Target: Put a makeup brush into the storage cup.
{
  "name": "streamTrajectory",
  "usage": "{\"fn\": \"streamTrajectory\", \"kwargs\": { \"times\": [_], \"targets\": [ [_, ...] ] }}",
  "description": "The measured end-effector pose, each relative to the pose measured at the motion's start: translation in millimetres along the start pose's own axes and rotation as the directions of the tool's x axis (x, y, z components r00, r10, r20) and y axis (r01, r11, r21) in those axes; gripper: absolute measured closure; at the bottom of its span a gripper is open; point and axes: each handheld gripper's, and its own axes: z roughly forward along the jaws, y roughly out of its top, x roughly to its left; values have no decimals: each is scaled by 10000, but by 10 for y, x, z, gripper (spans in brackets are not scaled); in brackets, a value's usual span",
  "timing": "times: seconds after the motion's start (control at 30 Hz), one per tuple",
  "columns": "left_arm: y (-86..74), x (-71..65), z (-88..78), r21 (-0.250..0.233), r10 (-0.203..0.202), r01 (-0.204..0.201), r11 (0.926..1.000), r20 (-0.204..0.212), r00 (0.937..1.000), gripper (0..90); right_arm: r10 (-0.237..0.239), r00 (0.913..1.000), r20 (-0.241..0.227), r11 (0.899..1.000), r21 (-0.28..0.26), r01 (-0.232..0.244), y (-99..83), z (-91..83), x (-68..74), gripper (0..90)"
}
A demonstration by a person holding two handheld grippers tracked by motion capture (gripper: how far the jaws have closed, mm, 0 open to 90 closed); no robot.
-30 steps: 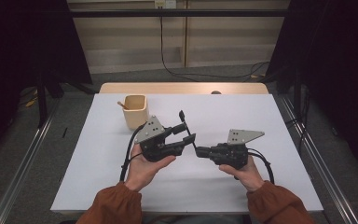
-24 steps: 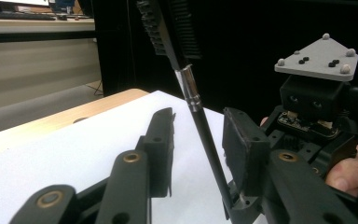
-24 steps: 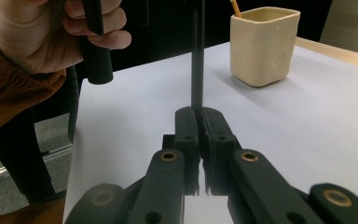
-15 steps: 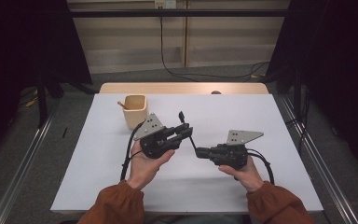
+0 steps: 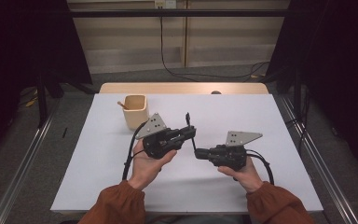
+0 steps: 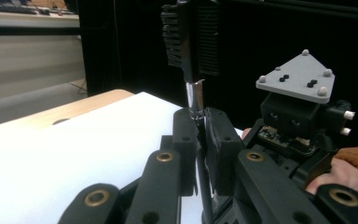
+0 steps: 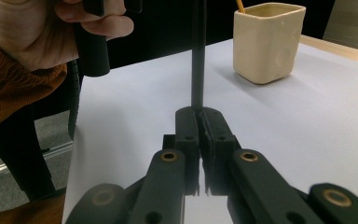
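A thin black brush (image 5: pixel 187 119) with a comb-like head (image 6: pixel 191 37) and a metal collar is held between both grippers above the white table (image 5: pixel 242 116). My left gripper (image 5: pixel 192 133) (image 6: pixel 200 126) has just been closing and is now shut on the brush just below the collar. My right gripper (image 5: pixel 198 153) (image 7: pixel 199 116) is shut on the lower end of the brush's black handle (image 7: pixel 198 60). The two grippers point toward each other, almost touching, near the middle of the table.
A beige cup (image 5: pixel 135 111) (image 7: pixel 268 42) with a wooden stick (image 5: pixel 122 105) in it stands at the back left of the table. The table's wooden far edge (image 5: pixel 182 87) borders the floor. A metal rail (image 5: pixel 23 163) runs along the left.
The left gripper's jaws have closed onto the brush that the right gripper was holding. Both hands have stayed where they were.
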Motion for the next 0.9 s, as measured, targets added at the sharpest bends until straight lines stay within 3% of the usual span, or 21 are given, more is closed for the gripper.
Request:
{"fn": "streamTrajectory", "kwargs": {
  "times": [0.1, 0.53, 0.63, 0.9],
  "targets": [
    [-7, -10, 8, -19, -202, 202, 9998, 211, 9996, 851, -109, 9999, -10, 9999, 53, 110, 1, 14, 19, 858],
    [-3, -51, 17, 57, 122, -124, 9999, 333, 9994, 858, -102, 9999, -99, 9999, 66, 102, 0, 26, 37, 823],
    [-7, -41, 12, 82, 119, -122, 9999, 326, 9994, 858, -42, 10000, -36, 10000, -40, 42, 6, 12, 34, 775],
    [-4, -5, -9, -6, 39, -39, 10000, 175, 9998, 858, 144, 9995, 265, 9995, -290, -136, 16, -30, 14, 544]
  ]
}}
